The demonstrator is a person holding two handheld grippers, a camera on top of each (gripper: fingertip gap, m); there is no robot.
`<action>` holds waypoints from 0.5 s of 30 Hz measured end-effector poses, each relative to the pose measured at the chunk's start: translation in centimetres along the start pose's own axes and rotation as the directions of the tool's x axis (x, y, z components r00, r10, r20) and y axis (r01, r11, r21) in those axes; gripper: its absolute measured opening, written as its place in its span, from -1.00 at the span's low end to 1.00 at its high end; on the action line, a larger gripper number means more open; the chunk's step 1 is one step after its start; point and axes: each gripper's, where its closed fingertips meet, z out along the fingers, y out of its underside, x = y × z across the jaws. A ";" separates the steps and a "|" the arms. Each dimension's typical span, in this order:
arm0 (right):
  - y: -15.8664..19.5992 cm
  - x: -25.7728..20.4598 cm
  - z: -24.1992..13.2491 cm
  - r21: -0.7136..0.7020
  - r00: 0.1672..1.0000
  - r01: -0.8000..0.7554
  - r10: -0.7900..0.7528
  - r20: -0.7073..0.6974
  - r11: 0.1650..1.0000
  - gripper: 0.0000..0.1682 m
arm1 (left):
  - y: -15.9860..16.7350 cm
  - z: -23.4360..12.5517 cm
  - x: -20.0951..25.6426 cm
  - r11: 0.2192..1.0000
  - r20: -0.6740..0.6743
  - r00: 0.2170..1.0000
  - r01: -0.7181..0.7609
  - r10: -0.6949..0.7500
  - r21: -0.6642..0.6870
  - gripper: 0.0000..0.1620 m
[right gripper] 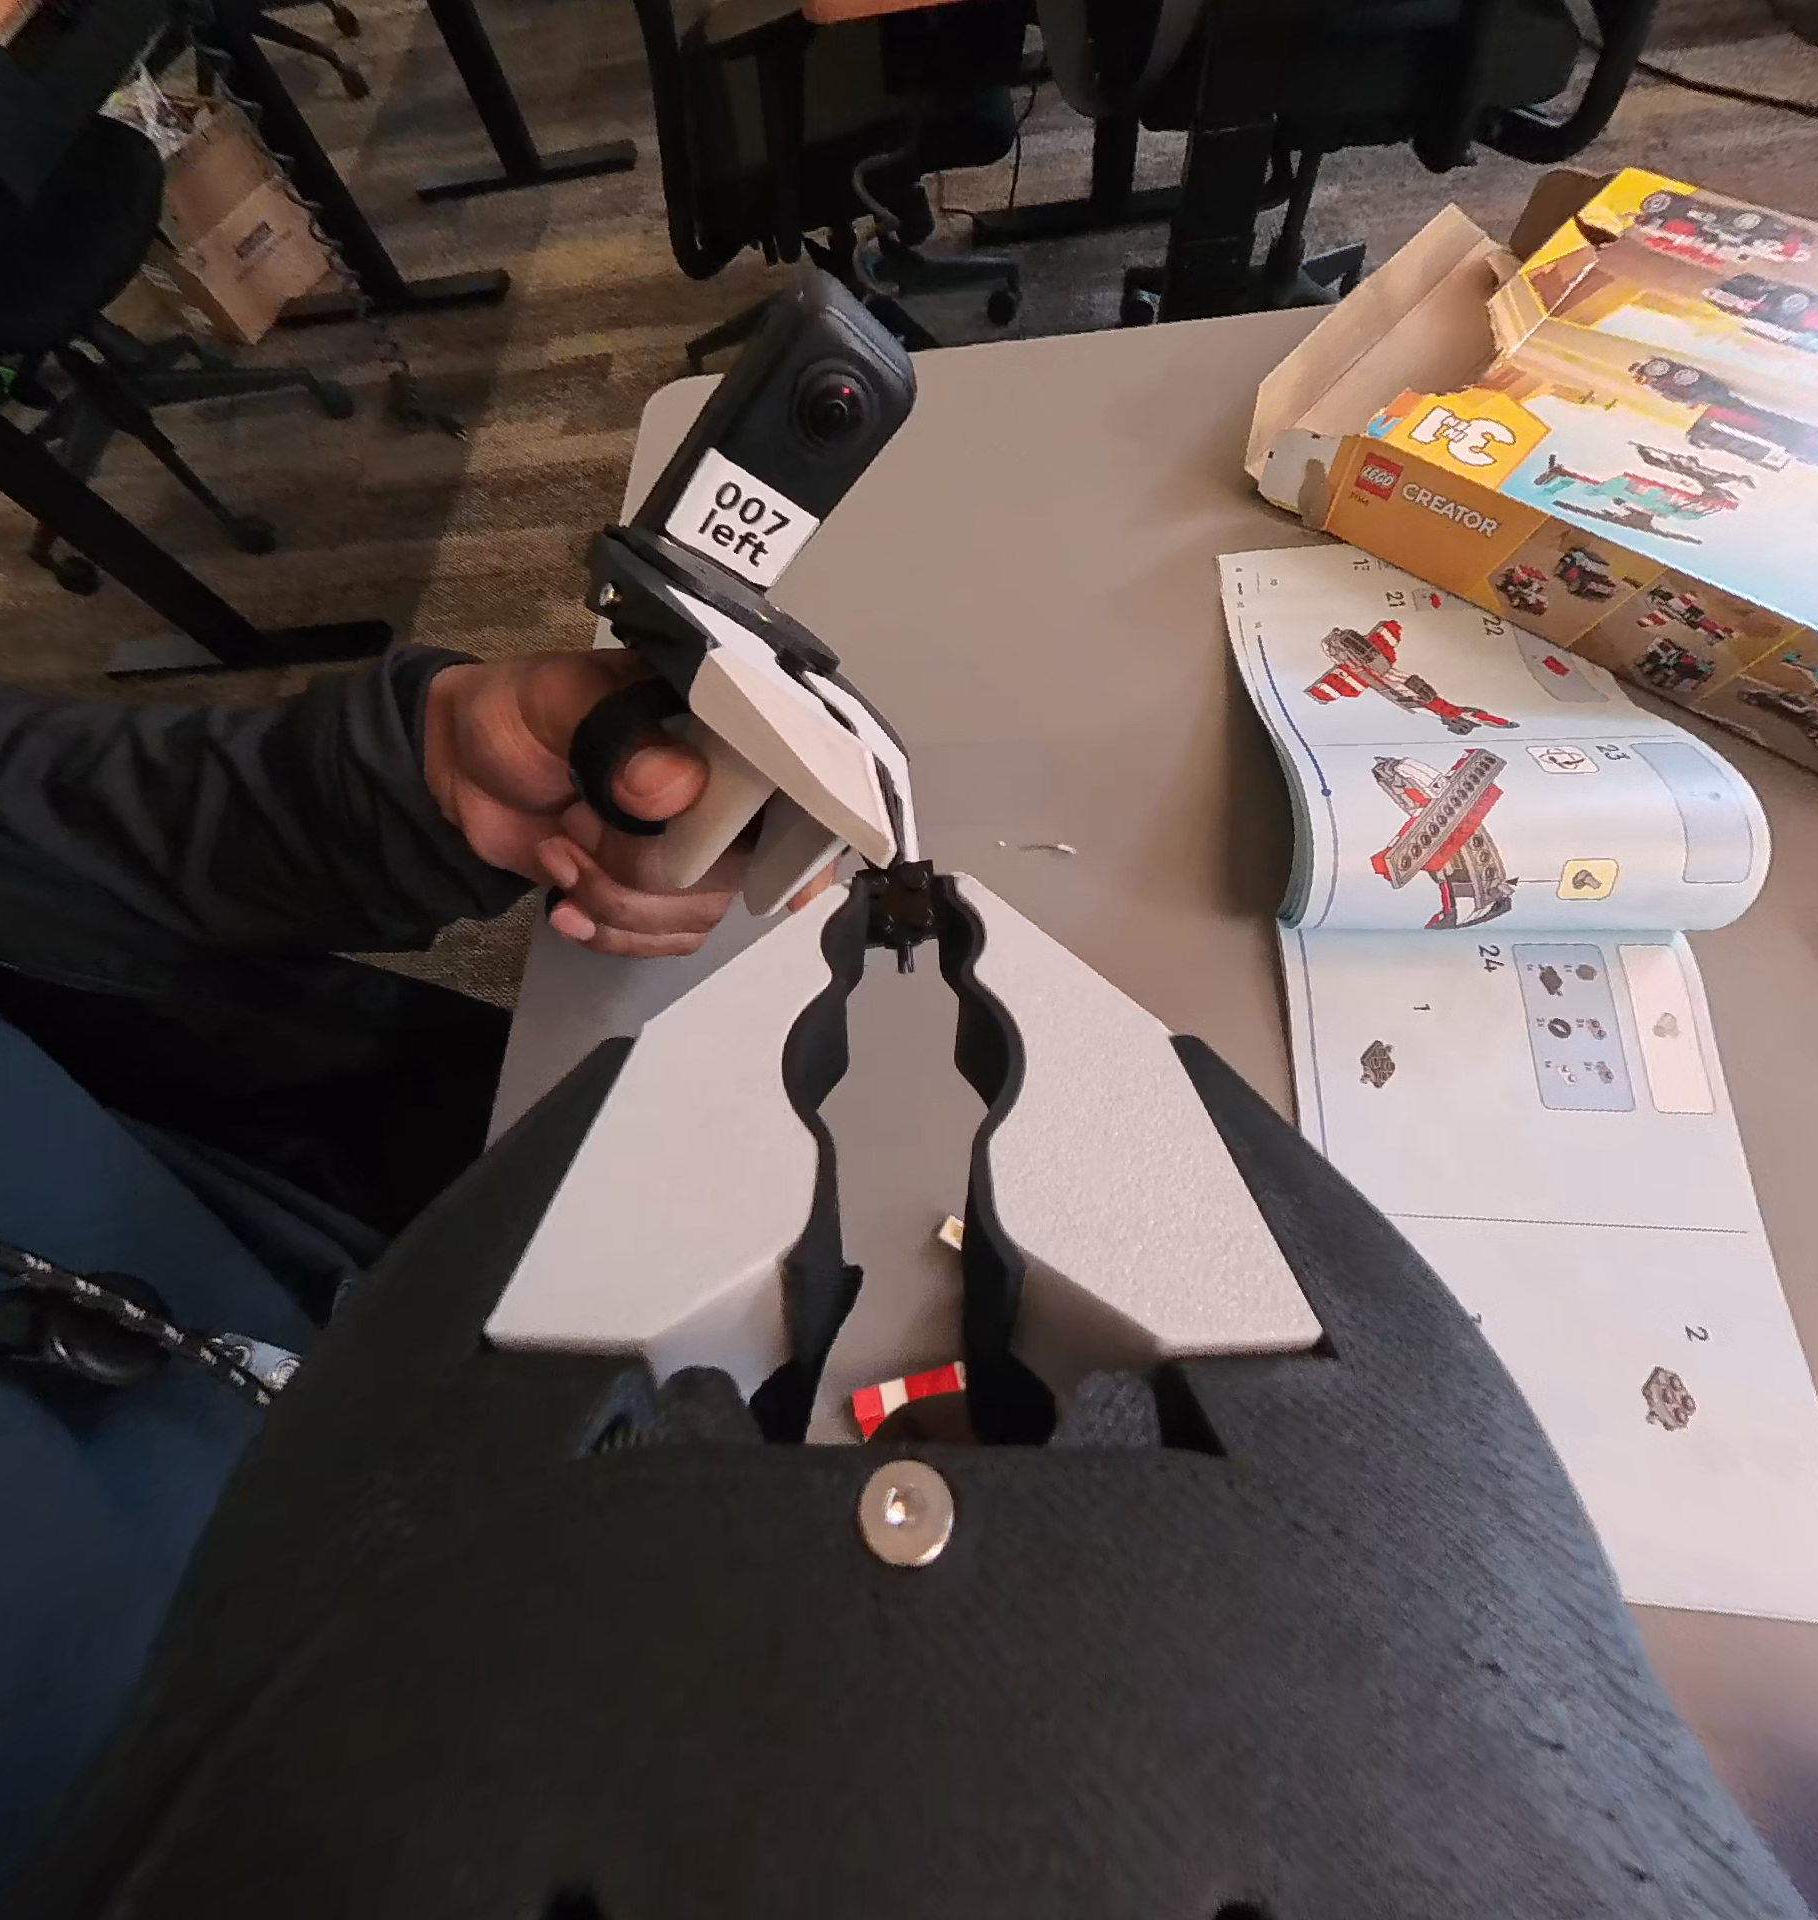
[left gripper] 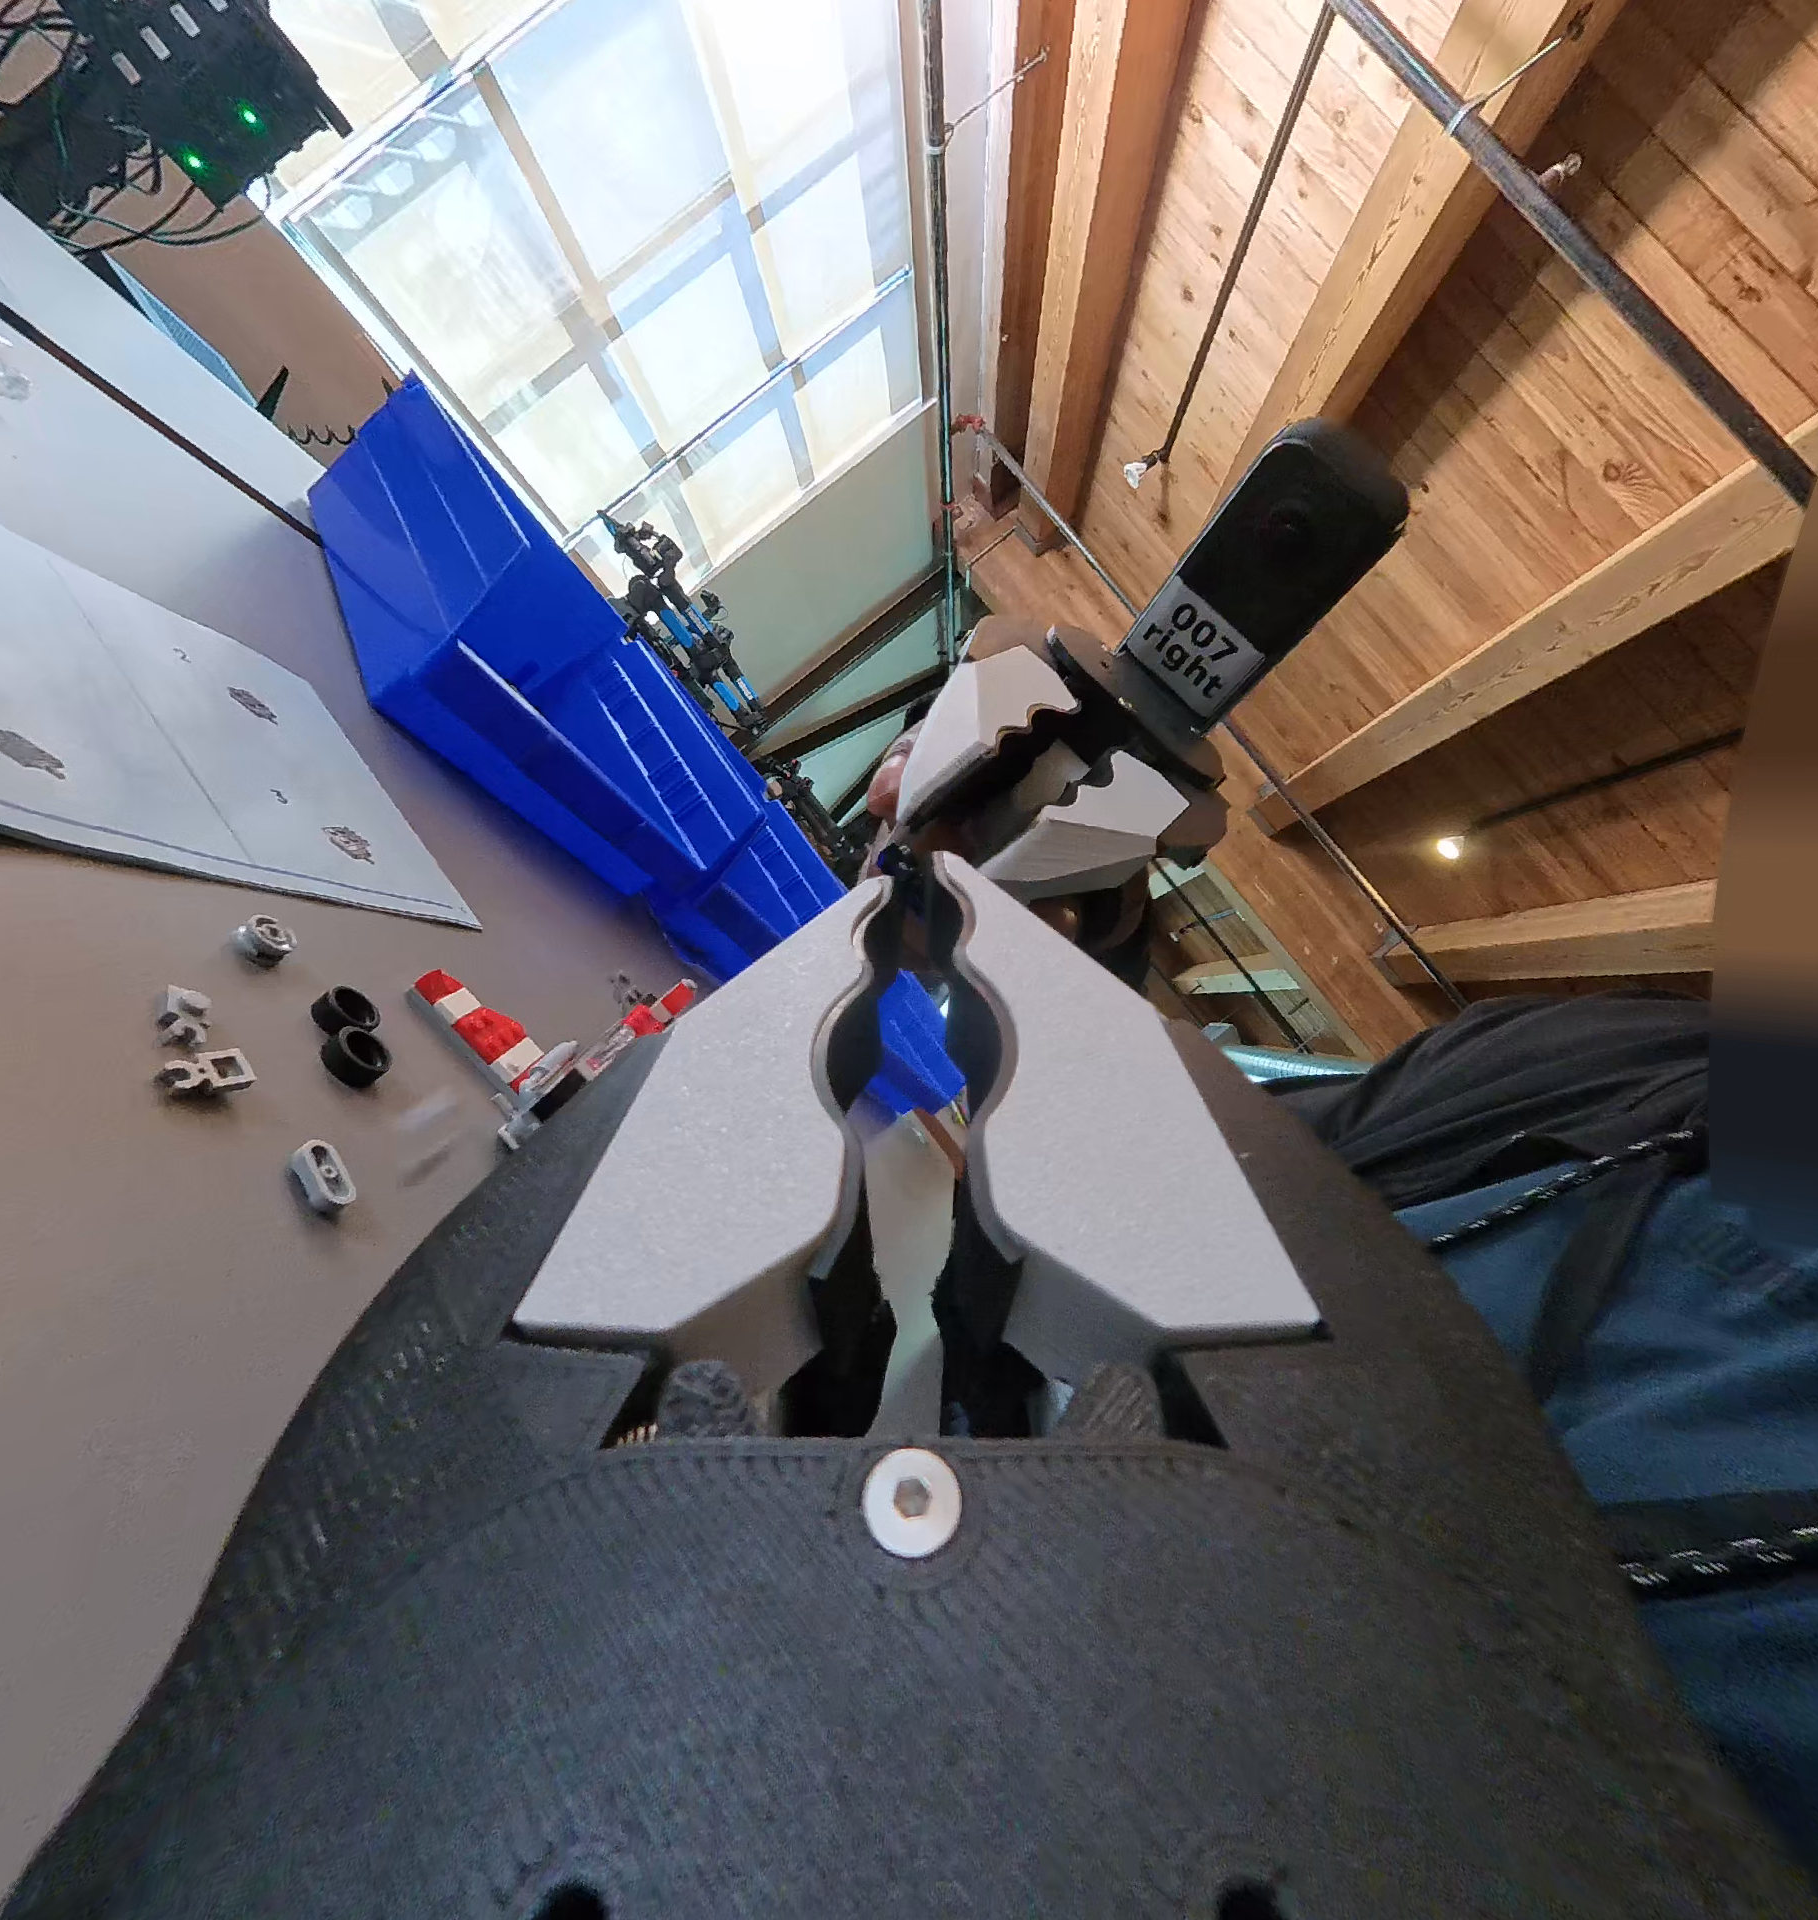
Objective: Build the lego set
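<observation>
My right gripper pinches one small black lego piece at its very tips, the grey fingers closed in on it with a gap left behind the tips. My left gripper meets it tip to tip from above, its two grey fingers drawn almost together; something thin and dark sits at their tips, though I cannot tell whether it is clamped there. One bare hand wraps the left handle, a finger through the black trigger ring.

Both tools hover over the grey table. Below my left one lie the loose parts: two black rubber tyres side by side, four small grey lego bits scattered around them, and beside these one red-and-white striped lego assembly, partly hidden by my finger.

Farther out, one open instruction booklet lies flat on the table, and just past it one torn yellow cardboard lego box. On the other side, one stack of blue plastic bins stands at the table's edge, with a large gridded window beyond.
</observation>
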 end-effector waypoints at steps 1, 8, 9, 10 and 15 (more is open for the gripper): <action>0.1 0.2 0.0 -0.003 1.000 0.000 0.000 -0.009 1.000 -0.85 | 0.0 -0.1 -0.2 1.000 0.009 1.000 -0.001 0.001 -0.003 -0.97; 3.2 2.3 -1.5 -0.013 0.991 -0.075 0.073 -0.115 0.997 -0.84 | -1.3 -2.0 -1.6 0.999 0.086 0.996 0.010 -0.014 0.044 -0.97; 4.1 2.3 -1.8 -0.012 0.987 -0.099 0.096 -0.131 0.995 -0.83 | -1.4 -2.2 -1.9 0.999 0.097 0.995 0.015 -0.020 0.051 -0.97; 5.2 2.4 -2.1 -0.004 0.980 -0.122 0.120 -0.156 0.993 -0.84 | -1.5 -2.4 -2.1 0.998 0.106 0.994 0.021 -0.027 0.058 -0.97; 10.7 -1.6 -2.4 0.043 0.959 -0.232 0.236 -0.154 0.972 -0.83 | -1.5 -2.8 -3.2 0.998 0.142 0.989 0.037 -0.045 0.060 -0.97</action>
